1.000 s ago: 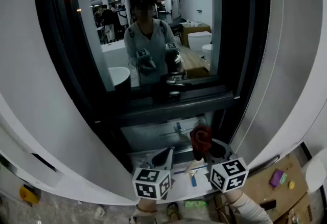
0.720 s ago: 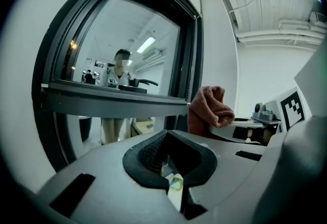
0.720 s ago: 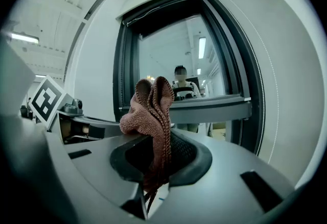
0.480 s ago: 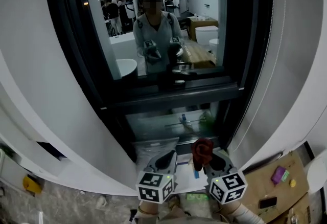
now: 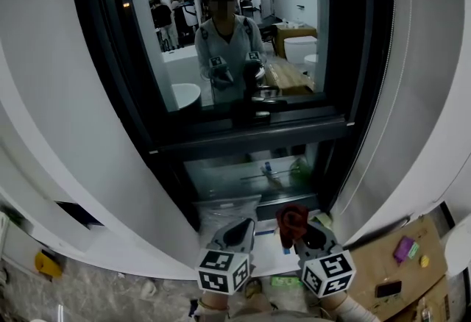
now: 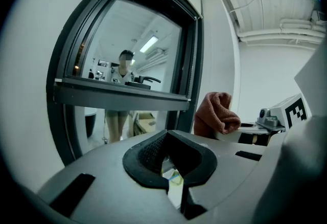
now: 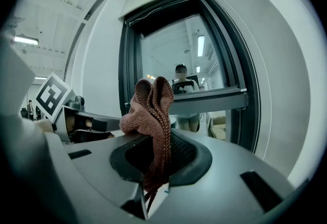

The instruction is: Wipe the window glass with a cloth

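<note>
Window glass (image 5: pixel 235 41) above dark crossbar (image 5: pixel 250 138)

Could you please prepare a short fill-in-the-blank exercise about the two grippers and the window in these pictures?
1. The fingers of the right gripper are shut on a reddish ___.
2. The left gripper is shut and holds ___.
3. The window glass reflects a ___ holding both grippers.
Missing words: cloth; nothing; person.
</note>
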`<state>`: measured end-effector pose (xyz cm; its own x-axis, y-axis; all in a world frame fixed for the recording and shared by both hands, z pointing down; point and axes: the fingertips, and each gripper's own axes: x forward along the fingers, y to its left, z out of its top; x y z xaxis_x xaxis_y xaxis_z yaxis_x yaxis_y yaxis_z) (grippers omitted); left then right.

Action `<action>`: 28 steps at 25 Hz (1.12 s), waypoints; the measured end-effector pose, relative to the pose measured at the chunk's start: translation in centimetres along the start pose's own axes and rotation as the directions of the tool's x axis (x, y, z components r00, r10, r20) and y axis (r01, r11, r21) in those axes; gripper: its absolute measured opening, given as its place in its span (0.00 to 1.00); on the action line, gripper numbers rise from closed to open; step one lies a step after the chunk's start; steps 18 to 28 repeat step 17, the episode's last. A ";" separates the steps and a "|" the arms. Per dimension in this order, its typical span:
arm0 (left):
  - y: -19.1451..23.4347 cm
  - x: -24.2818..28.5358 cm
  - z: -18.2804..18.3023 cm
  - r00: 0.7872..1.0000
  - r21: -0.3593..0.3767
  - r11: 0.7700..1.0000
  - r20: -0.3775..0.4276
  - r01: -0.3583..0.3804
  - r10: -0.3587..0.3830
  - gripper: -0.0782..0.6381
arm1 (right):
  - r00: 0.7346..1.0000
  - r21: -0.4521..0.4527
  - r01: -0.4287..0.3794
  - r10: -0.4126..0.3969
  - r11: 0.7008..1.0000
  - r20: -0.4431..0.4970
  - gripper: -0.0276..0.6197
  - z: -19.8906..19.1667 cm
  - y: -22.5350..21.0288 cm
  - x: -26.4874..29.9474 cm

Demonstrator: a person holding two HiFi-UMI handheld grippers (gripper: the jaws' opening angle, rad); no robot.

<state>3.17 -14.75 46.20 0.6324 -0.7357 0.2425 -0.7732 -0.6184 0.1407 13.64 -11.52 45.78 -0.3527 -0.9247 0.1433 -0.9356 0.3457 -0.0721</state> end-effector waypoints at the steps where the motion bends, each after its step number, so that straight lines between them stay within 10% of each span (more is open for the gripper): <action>1: 0.0 -0.1 0.0 1.000 0.000 1.000 0.001 0.001 -0.001 0.12 | 1.000 -0.008 0.002 -0.002 1.000 0.003 0.12 0.1 0.1 -0.1; 28: 0.2 -1.4 0.1 1.000 0.013 1.000 0.023 -0.001 0.001 0.12 | 1.000 -0.023 -0.013 0.013 1.000 0.016 0.12 0.2 1.6 -0.8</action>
